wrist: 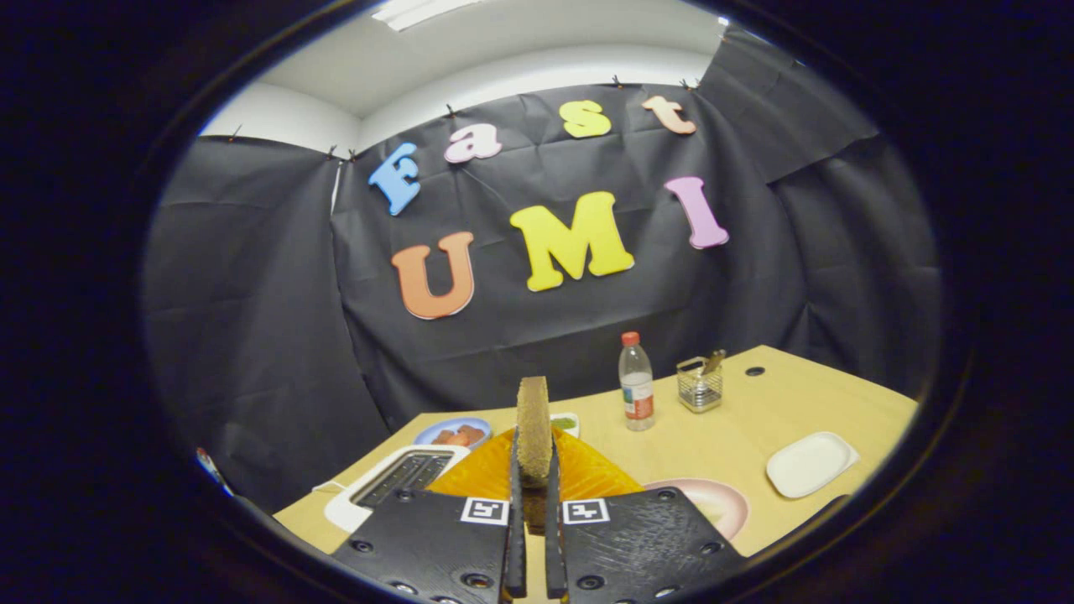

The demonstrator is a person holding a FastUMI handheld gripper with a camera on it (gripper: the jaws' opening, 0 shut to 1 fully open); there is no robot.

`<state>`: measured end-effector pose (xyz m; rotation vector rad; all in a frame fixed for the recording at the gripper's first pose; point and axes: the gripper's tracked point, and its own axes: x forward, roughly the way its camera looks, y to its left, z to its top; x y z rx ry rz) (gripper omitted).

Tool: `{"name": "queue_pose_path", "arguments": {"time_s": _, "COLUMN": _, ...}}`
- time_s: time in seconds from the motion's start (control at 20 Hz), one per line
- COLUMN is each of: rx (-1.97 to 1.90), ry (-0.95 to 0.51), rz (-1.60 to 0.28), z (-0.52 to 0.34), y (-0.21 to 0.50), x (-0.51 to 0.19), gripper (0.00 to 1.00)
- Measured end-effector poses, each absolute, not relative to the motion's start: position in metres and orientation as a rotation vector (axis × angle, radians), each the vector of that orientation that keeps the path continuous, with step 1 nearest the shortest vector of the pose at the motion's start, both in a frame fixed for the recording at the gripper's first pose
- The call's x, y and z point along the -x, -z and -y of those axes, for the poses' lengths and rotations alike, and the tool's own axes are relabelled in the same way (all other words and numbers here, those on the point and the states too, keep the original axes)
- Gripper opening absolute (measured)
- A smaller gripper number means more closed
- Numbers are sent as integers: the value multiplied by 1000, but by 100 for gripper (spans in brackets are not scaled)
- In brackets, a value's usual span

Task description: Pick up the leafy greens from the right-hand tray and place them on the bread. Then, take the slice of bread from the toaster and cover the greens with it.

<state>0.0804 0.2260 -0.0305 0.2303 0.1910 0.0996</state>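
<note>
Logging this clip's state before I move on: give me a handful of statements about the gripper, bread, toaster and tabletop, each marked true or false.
1. The gripper is shut on the slice of bread, held upright between its fingers. True.
2. The toaster stands beside the bottle. False: it sits near the fingers, by the orange mat; the bottle stands far beyond.
3. The white tray holds leafy greens. False: it looks bare.
4. A blue plate with brownish food lies beyond the toaster. True.
5. The bottle has a red cap. True.
6. The wire holder lies tipped over. False: it stands upright near the bottle.
</note>
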Motion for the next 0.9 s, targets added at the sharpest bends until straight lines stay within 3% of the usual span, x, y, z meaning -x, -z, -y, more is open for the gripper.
{"name": "queue_pose_path", "arguments": {"time_s": 0.4, "rx": -327, "ry": -101, "rz": -408, "z": -196, "y": 121, "x": -91, "gripper": 8}}
{"name": "queue_pose_path", "arguments": {"time_s": 0.75, "rx": -396, "ry": -95, "rz": -481, "z": -170, "y": 149, "x": -91, "gripper": 8}}
{"name": "queue_pose_path", "arguments": {"time_s": 0.9, "rx": -391, "ry": -96, "rz": -516, "z": -158, "y": 160, "x": -89, "gripper": 15}}
